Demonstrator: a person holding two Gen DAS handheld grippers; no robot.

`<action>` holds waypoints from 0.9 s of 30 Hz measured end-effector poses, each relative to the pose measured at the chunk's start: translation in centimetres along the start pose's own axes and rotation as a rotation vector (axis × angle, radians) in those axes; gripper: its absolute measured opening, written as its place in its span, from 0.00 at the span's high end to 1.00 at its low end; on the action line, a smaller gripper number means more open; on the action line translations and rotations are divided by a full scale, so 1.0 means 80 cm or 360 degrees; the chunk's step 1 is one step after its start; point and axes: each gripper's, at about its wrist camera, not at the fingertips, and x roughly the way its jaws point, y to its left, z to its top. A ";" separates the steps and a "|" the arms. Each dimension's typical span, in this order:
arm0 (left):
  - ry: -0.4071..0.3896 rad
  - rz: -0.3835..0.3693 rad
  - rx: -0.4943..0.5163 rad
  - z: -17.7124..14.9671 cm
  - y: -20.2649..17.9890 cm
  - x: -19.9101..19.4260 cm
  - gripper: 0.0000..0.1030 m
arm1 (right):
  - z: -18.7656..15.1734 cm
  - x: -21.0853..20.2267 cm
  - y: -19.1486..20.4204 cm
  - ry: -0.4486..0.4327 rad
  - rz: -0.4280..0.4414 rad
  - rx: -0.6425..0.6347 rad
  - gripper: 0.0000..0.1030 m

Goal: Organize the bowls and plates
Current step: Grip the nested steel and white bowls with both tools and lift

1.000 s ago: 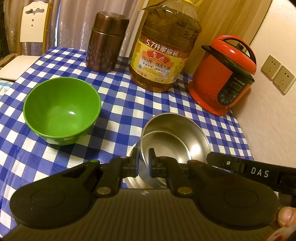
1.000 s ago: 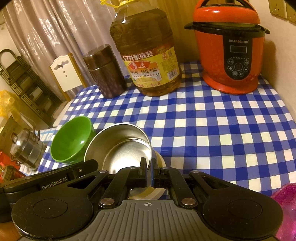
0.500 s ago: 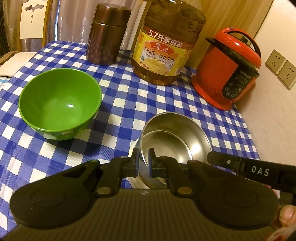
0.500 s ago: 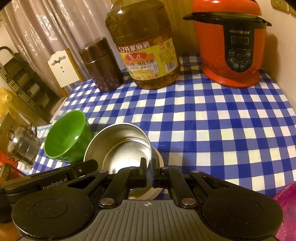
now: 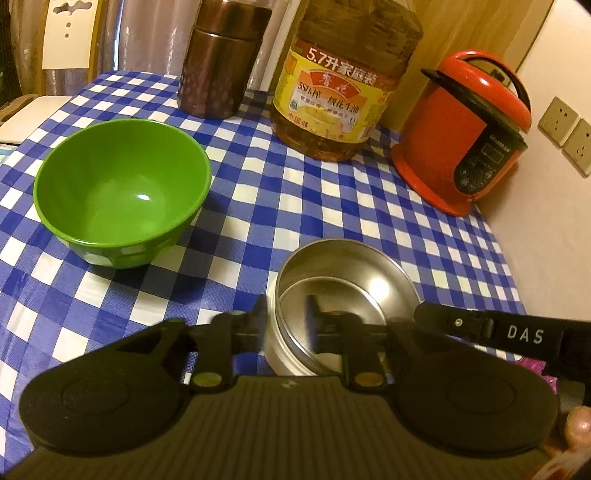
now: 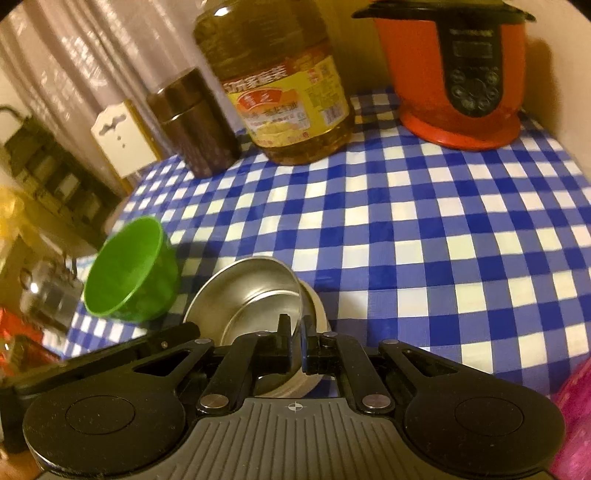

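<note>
Both tongs sit at the steel bowl [image 5: 343, 291]. On the left tongs [image 5: 287, 325] the jaws stand apart, one finger outside the bowl's near-left wall and the other inside it, neither clearly pressing on the metal. On the right tongs [image 6: 296, 343] the jaws are drawn close together with the bowl's right rim pinched between them.

That steel bowl [image 6: 255, 295] rests inside a white bowl [image 5: 284, 350], whose pale wall shows below the metal rim; in the right wrist view the white bowl [image 6: 317, 314] peeks out on the right side. Both stand near the front edge of the blue-and-white checked tablecloth [image 5: 306, 206].

Left of them, apart from the pair, a green bowl [image 5: 122, 188] stands upright on the cloth. Farther back stand a brown canister [image 5: 218, 66], a big bottle of cooking oil [image 5: 340, 92] and a red electric cooker [image 5: 469, 129] near the wall. A white chair back [image 5: 66, 33] shows beyond the table's far-left corner.
</note>
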 end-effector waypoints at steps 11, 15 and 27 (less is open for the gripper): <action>-0.0035 0.0009 -0.0054 0.001 0.011 -0.015 0.77 | -0.004 -0.007 -0.014 -0.0014 0.0001 0.0071 0.71; -0.0038 0.0008 -0.0059 0.000 0.012 -0.015 0.77 | -0.007 -0.002 -0.018 -0.0008 0.0012 0.0115 0.71; -0.0009 0.0000 -0.0072 -0.003 0.010 0.002 0.77 | -0.010 0.010 -0.026 0.0021 0.0024 0.0152 0.71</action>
